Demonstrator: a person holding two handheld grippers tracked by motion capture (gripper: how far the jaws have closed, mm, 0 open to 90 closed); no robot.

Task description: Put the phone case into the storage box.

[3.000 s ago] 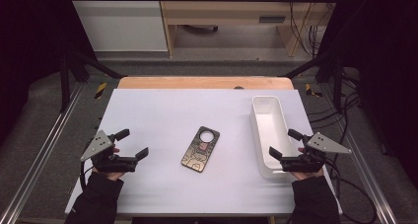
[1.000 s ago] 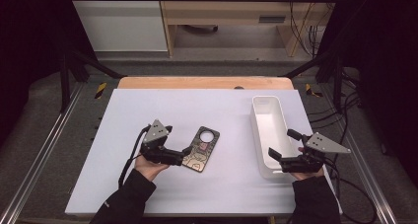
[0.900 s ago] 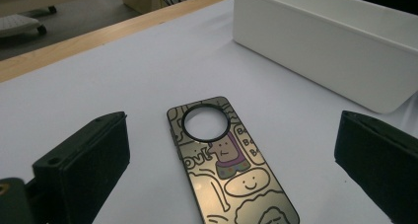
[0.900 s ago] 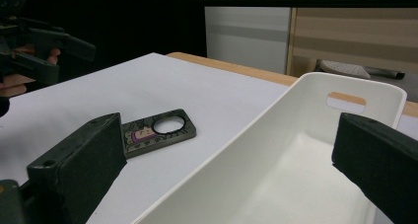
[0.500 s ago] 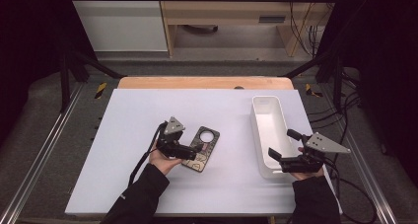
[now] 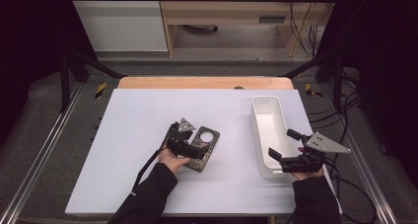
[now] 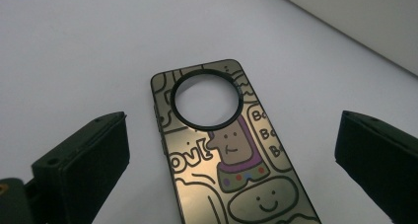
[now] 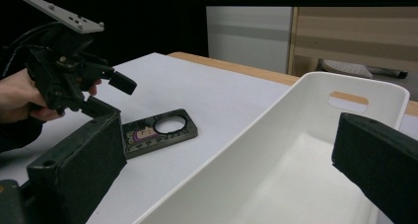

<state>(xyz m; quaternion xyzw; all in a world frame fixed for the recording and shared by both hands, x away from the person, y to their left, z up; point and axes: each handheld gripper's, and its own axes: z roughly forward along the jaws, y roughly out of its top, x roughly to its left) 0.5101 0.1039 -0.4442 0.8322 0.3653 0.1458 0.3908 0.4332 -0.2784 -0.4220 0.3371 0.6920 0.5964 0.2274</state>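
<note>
A dark phone case [image 6: 210, 139] with cartoon drawings and a round camera hole lies flat at the middle of the white table [image 6: 133, 120]. My left gripper [image 6: 196, 145] hovers open over its near left end. In the left gripper view the phone case [image 7: 217, 150] lies between the two spread jaws of the left gripper [image 7: 231, 128], with nothing touching it. My right gripper [image 6: 283, 143] stands open at the near right end of a white bin [image 6: 254, 120]. The right gripper view looks past the open right gripper [image 8: 231, 135] at the bin [image 8: 296, 86], the phone case [image 8: 153, 132] and the left gripper [image 8: 106, 93].
The long white bin is empty and stands lengthwise at the table's right. A wooden strip [image 6: 202, 82] borders the far edge. Metal rails [image 6: 39, 155] run along both sides, and cables [image 6: 345, 110] lie to the right.
My left gripper has travelled from the table's near left to the phone case and now straddles its near end. The right gripper and the case have stayed put.
</note>
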